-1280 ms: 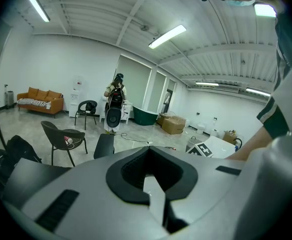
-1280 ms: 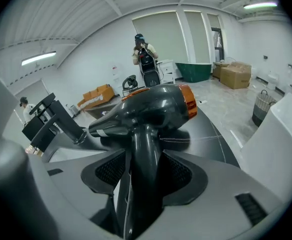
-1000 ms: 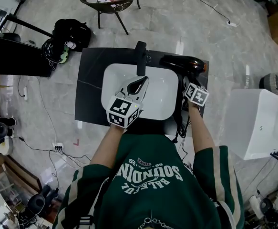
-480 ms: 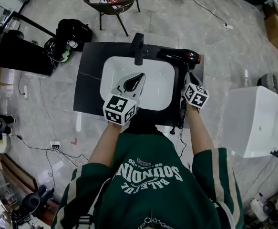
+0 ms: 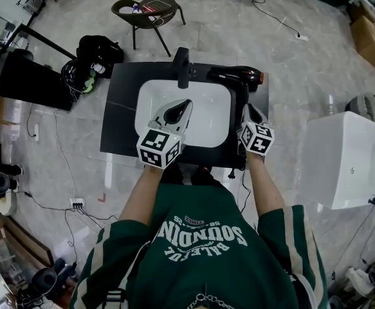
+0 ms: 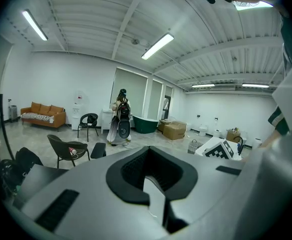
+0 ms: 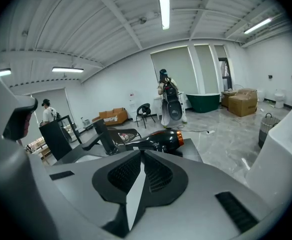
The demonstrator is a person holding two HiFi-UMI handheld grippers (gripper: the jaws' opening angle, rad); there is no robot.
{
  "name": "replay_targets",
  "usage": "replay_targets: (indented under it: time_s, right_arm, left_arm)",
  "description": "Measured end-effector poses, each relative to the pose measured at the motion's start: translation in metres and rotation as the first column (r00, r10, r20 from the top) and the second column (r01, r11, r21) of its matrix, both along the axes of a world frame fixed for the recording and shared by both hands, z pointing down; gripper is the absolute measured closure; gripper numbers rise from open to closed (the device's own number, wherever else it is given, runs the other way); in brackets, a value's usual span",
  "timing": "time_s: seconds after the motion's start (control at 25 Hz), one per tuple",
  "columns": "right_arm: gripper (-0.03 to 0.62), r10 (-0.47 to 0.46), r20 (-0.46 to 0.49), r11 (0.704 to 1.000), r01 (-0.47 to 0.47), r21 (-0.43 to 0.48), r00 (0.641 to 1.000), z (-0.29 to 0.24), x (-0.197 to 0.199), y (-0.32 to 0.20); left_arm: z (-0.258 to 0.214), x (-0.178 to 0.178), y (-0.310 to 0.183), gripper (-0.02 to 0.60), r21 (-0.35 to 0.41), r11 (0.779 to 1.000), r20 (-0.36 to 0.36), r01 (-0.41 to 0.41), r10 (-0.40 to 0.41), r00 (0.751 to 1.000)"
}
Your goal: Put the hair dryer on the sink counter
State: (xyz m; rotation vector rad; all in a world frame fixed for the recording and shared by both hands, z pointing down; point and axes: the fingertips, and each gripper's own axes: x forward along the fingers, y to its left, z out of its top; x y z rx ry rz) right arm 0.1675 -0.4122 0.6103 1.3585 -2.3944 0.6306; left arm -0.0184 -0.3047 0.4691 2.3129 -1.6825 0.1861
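The black hair dryer (image 5: 235, 76) with an orange nozzle ring lies on the dark sink counter (image 5: 119, 108), at the back right beside the faucet (image 5: 182, 66). Its cord hangs over the counter's front right edge. My right gripper (image 5: 251, 116) hovers over the counter's right strip, short of the dryer and apart from it. Its jaws have just been closing and stand shut with nothing between them. The right gripper view shows the dryer (image 7: 158, 140) beyond the joined tips of the right gripper (image 7: 140, 156). My left gripper (image 5: 179, 110) hangs over the white basin (image 5: 213, 118), tips together and empty.
A black faucet (image 7: 103, 134) stands behind the basin. Around the counter on the floor are a chair (image 5: 150, 8), a black bag (image 5: 100, 44), a dark panel (image 5: 26, 76), a white tub (image 5: 348, 163) at the right and a cardboard box (image 5: 370, 21).
My right gripper has drawn back from the dryer toward the person, and its jaws have closed. The left gripper has shifted a little over the basin. The dryer stays on the counter.
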Motion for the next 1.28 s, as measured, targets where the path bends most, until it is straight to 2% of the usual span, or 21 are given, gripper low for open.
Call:
replay_targets:
  time_s: [0.4, 0.84, 1.28]
  right_arm:
    - [0.54, 0.046, 0.026, 0.999, -0.047, 0.026, 0.999, -0.014, -0.007, 0.021]
    - [0.54, 0.054, -0.001, 0.995, -0.054, 0.086, 0.999, -0.047, -0.053, 0.058]
    - [0.54, 0.051, 0.013, 0.988, -0.052, 0.143, 0.999, -0.083, -0.106, 0.093]
  left_arm:
    - [0.007, -0.01, 0.01, 0.571, -0.001, 0.999, -0.004, -0.036, 0.036, 0.999]
    - [0.001, -0.039, 0.021, 0.571, 0.015, 0.994, -0.022, -0.105, 0.105, 0.994]
    - [-0.002, -0.072, 0.034, 0.571, 0.032, 0.988, -0.042, -0.15, 0.151, 0.988]
